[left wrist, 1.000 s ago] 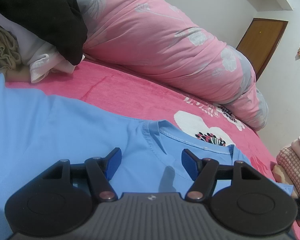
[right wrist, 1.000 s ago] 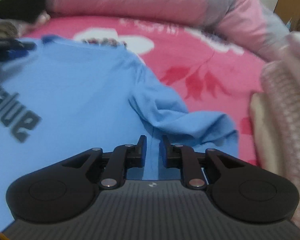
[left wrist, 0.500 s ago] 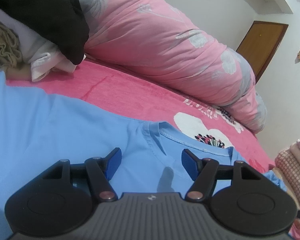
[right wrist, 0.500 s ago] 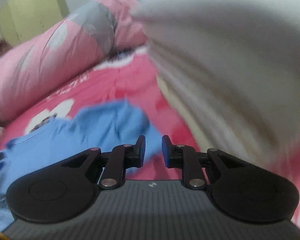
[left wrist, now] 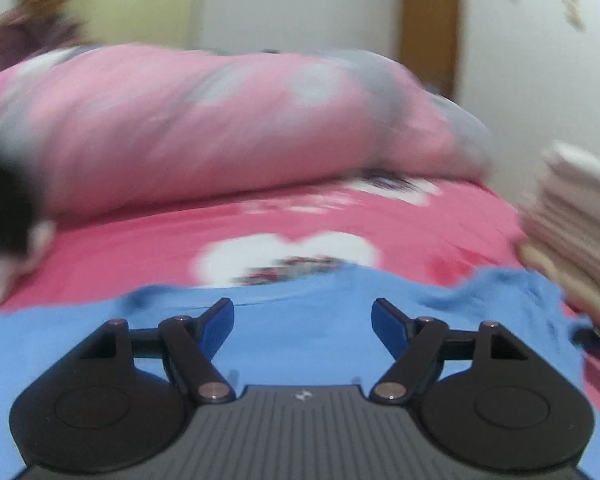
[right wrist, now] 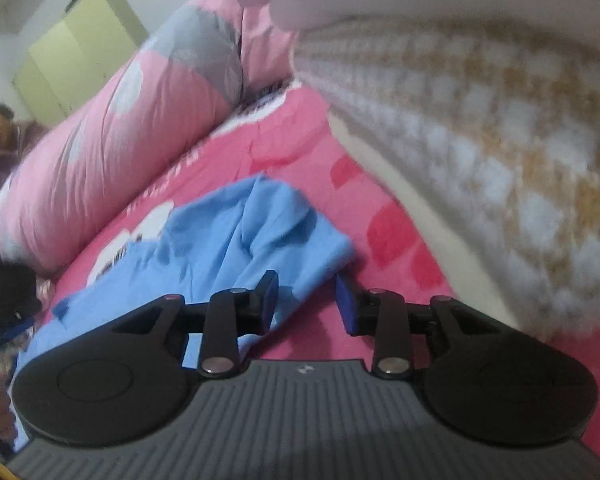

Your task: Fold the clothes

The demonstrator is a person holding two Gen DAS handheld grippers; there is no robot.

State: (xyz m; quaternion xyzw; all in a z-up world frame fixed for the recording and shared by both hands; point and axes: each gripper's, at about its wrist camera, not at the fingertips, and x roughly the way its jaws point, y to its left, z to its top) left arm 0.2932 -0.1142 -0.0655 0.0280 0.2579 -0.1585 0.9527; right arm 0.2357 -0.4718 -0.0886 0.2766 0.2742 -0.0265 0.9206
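Two grippers: both spread open, empty.
Left gripper [left wrist: 302, 320]: over the light-blue cotton T-shirt [left wrist: 308, 320].
Right gripper [right wrist: 306, 298]: at its crumpled sleeve [right wrist: 260, 236].
T-shirt: flat on pink floral bedsheet [left wrist: 140, 248], collar toward rolled pink quilt [left wrist: 220, 120].

My left wrist camera sits low over the blue T-shirt [left wrist: 300, 344], facing across the bed toward the pink duvet [left wrist: 204, 128]. My right wrist camera looks tilted, close beside the stack of folded clothes [right wrist: 480, 152]; both share shirt and duvet.
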